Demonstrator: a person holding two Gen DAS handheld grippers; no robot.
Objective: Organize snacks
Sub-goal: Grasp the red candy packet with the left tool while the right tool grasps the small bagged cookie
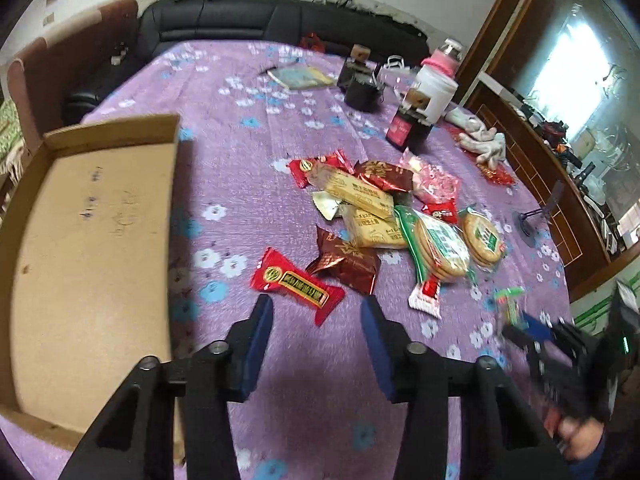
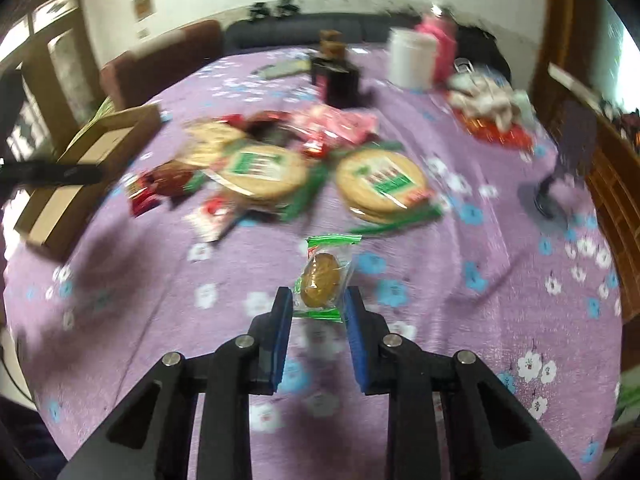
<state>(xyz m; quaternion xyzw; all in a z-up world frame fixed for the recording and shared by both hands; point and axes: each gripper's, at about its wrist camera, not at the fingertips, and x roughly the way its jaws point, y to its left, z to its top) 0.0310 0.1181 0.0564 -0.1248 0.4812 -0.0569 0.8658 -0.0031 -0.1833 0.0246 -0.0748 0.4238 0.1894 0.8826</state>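
Between the blue pads of my right gripper (image 2: 318, 300) sits a small green-edged packet with one round cookie (image 2: 320, 278), gripped by its lower end and held above the purple cloth. From the left wrist, that gripper (image 1: 524, 328) is a blur at the right with the green packet (image 1: 508, 300). My left gripper (image 1: 316, 308) is open, its tips just short of a red wrapped bar (image 1: 296, 284). A pile of snacks (image 1: 380, 216) lies beyond: brown wrappers, yellow biscuit bars, two round cracker packs (image 2: 260, 168) (image 2: 380, 180). An empty cardboard box (image 1: 92, 260) stands at the left.
Dark bottles (image 1: 362, 80), a white tub (image 1: 434, 92), white gloves (image 1: 482, 146) and a small black stand (image 1: 534, 220) sit at the table's far and right side. A dark sofa (image 1: 240, 20) runs behind. A wooden cabinet (image 1: 560, 208) stands close on the right.
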